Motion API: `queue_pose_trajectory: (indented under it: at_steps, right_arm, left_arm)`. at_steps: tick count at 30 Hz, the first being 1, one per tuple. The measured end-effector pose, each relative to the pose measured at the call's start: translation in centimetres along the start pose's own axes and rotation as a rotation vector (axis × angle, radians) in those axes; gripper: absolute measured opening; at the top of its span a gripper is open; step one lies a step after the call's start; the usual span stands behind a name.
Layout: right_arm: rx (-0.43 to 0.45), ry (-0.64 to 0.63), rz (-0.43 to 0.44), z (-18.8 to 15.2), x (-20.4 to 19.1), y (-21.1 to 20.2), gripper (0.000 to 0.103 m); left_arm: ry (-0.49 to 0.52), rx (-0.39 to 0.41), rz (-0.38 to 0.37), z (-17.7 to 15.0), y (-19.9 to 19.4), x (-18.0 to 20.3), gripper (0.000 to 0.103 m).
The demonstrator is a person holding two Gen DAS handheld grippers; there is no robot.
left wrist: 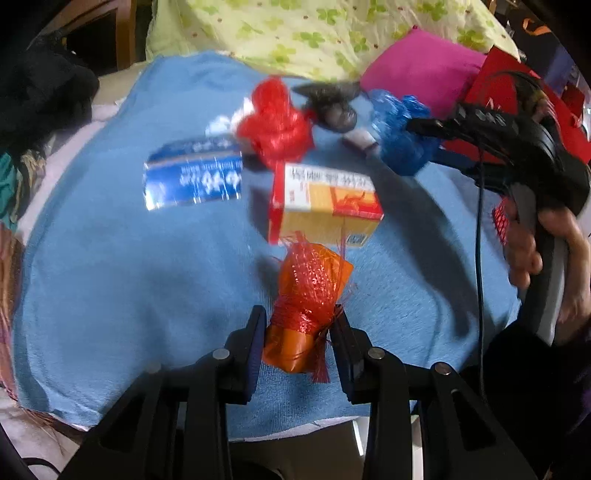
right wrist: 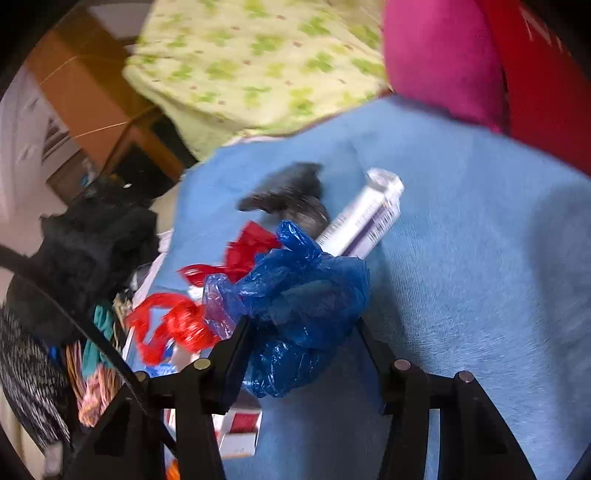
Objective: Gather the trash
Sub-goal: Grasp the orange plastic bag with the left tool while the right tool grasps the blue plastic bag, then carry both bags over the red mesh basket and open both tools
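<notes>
Trash lies on a blue towel. My left gripper is shut on an orange wrapper in red netting. Beyond it lie a yellow-red carton, a blue-white box, a red plastic bag, a dark crumpled lump and a blue plastic bag. My right gripper stands around the blue plastic bag, its jaws set wide against the bag's sides. A white-purple tube box lies just behind it, beside the dark lump and red bag.
A pink cushion, a red bag and a green-patterned quilt border the towel's far side. Dark clothing is heaped at the left. The right gripper's body and the hand holding it fill the right side.
</notes>
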State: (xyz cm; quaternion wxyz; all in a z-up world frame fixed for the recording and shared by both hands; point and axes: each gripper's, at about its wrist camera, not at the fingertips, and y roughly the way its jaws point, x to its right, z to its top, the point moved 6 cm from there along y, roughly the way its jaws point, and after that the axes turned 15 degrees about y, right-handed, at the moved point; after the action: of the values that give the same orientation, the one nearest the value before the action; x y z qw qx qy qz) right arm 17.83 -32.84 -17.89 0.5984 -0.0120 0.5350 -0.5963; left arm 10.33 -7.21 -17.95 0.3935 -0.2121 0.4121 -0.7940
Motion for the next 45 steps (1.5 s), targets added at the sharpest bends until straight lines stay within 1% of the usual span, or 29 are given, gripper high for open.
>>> queue_pose_trajectory:
  at_steps: [2,4,6,7,8,10,11,13,14,16,18,19,21,24,25,27,28,29,30,31,32,34,37,41,45]
  right_arm:
    - [0.038,-0.052,0.017,-0.2,-0.5,-2.2,0.055]
    - [0.099,-0.096,0.044,-0.1,-0.7,-5.3,0.055]
    - [0.164,-0.124,0.058,0.2,-0.6,-8.1,0.055]
    - [0.223,-0.148,0.056,0.5,-0.4,-10.2,0.055]
    - [0.256,-0.163,0.054,0.6,-0.2,-11.6,0.055]
    - [0.366,-0.188,0.058,1.1,0.7,-16.0,0.055]
    - [0.401,-0.184,0.063,1.3,1.2,-17.6,0.055]
    - [0.487,-0.141,0.071,2.2,3.2,-21.8,0.055]
    - [0.517,-0.127,0.069,2.4,4.1,-23.2,0.055]
    - [0.599,-0.088,0.024,3.0,6.9,-26.6,0.056]
    - [0.639,-0.032,-0.006,3.2,9.8,-28.7,0.056]
    - [0.656,0.018,-0.019,3.2,11.8,-29.7,0.056]
    - [0.67,0.089,-0.045,3.5,14.9,-30.8,0.056]
    - [0.691,0.165,-0.092,4.0,19.1,-32.3,0.056]
    - [0.689,0.199,-0.096,4.3,20.6,-32.6,0.056]
    - [0.677,0.25,-0.092,4.5,22.1,-32.9,0.058]
    - [0.663,0.279,-0.084,4.6,22.9,-32.8,0.06]
    - [0.654,0.302,-0.073,4.6,23.4,-33.0,0.064]
    - [0.644,0.327,-0.061,4.8,23.9,-32.9,0.071]
    - [0.635,0.348,-0.05,4.9,24.3,-32.8,0.074]
    - [0.631,0.359,-0.042,4.8,24.5,-33.0,0.077]
    - [0.629,0.368,-0.021,4.8,24.8,-33.2,0.077]
    - [0.66,0.324,-0.019,4.3,23.6,-33.6,0.077]
    - [0.694,0.203,0.009,3.3,19.8,-33.8,0.077]
    - [0.723,0.028,0.083,2.0,13.8,-33.0,0.077]
  left_arm:
    - [-0.001,0.022,0.004,0.3,-1.6,0.3,0.037]
    - [0.012,0.044,0.004,1.2,-2.8,0.9,0.037]
    - [0.049,0.076,0.001,3.1,-4.0,2.6,0.037]
    - [0.075,0.095,-0.007,4.1,-4.5,3.6,0.037]
    - [0.097,0.109,-0.015,5.4,-4.5,4.6,0.037]
    - [0.155,0.142,-0.042,7.8,-5.4,7.2,0.037]
    - [0.185,0.158,-0.059,9.0,-5.9,8.6,0.037]
    - [0.247,0.191,-0.108,11.7,-6.5,12.1,0.037]
    - [0.274,0.207,-0.132,12.7,-6.7,13.5,0.037]
    - [0.336,0.241,-0.187,15.6,-6.8,17.6,0.037]
    - [0.381,0.264,-0.245,17.4,-6.8,21.2,0.037]
    - [0.401,0.271,-0.282,18.5,-6.7,23.3,0.037]
    - [0.436,0.278,-0.334,20.1,-6.1,26.8,0.037]
    - [0.479,0.277,-0.374,22.2,-4.9,31.1,0.037]
    - [0.485,0.27,-0.394,22.8,-4.1,32.3,0.038]
    - [0.494,0.257,-0.402,23.7,-3.3,34.0,0.041]
    - [0.5,0.253,-0.396,23.9,-3.1,34.6,0.049]
    - [0.501,0.253,-0.397,23.9,-3.3,34.9,0.057]
    - [0.498,0.248,-0.392,24.1,-2.7,35.0,0.075]
    - [0.487,0.247,-0.383,24.2,-2.5,34.9,0.08]
    - [0.474,0.254,-0.379,24.3,-2.5,34.7,0.08]
    - [0.451,0.249,-0.372,24.1,-2.5,33.7,0.08]
    - [0.43,0.25,-0.353,23.2,-2.9,31.8,0.08]
    - [0.382,0.273,-0.269,20.4,-4.3,26.1,0.08]
    - [0.302,0.262,-0.136,15.9,-5.7,18.0,0.081]
